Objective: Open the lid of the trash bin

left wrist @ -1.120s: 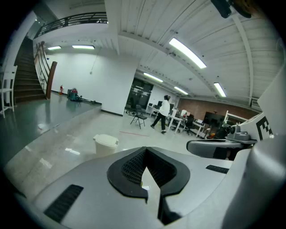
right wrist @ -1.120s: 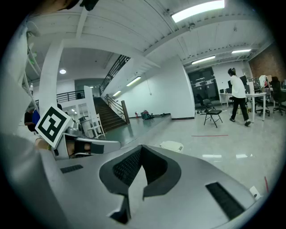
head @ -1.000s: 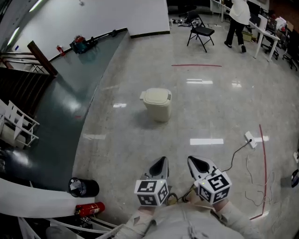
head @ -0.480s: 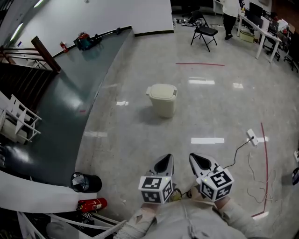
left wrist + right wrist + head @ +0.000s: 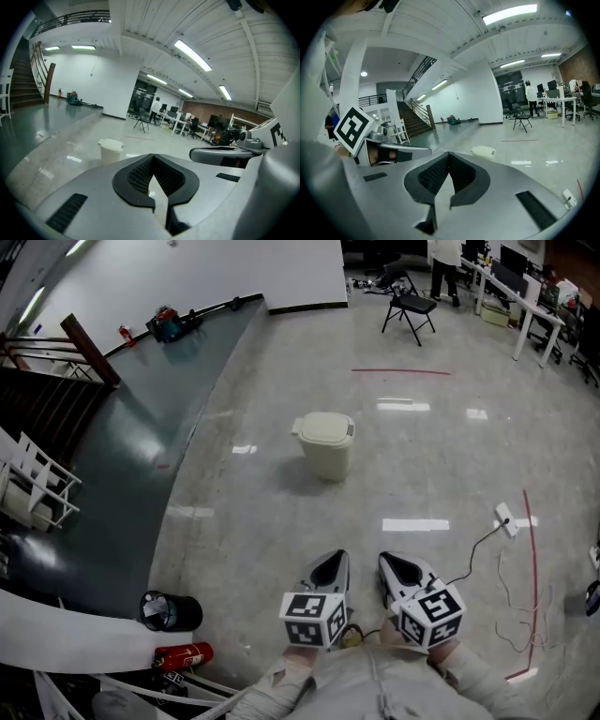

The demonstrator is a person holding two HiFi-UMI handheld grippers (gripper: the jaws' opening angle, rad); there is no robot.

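Head view: left gripper (image 5: 328, 559) and right gripper (image 5: 389, 561) low in frame, side by side, apart from each other, pointing forward over the glossy floor (image 5: 281, 521). Marker cubes (image 5: 312, 620) just behind the jaws. Cream trash bin (image 5: 324, 448) well ahead of both sets of jaws, roughly in line with the left ones, lid (image 5: 324, 426) down. Black bucket (image 5: 171, 612) and red fire extinguisher (image 5: 183, 655) off to the left of the left jaws. White power strip (image 5: 506, 519) with cable to the right of the right jaws. Folding chair (image 5: 409, 310) and red tape line (image 5: 401, 371) far ahead, past the bin.

Left gripper view: jaws closed, tips meeting at (image 5: 152, 157), only floor seen through the hollow between the black pads (image 5: 136, 176), nothing held. Trash bin (image 5: 110, 151) far ahead, left of the tips, lid closed. Right gripper (image 5: 220, 153) just right of the jaws. Staircase (image 5: 23, 79) far left.

Right gripper view: jaws closed, tips together at (image 5: 448, 153), hollow between the pads (image 5: 431, 176) empty. Trash bin (image 5: 483, 152) far ahead, slightly right of the tips, lid shut. Left gripper's cube (image 5: 352, 129) to the left. Person (image 5: 530, 96) standing by the chair (image 5: 521, 121) far beyond.
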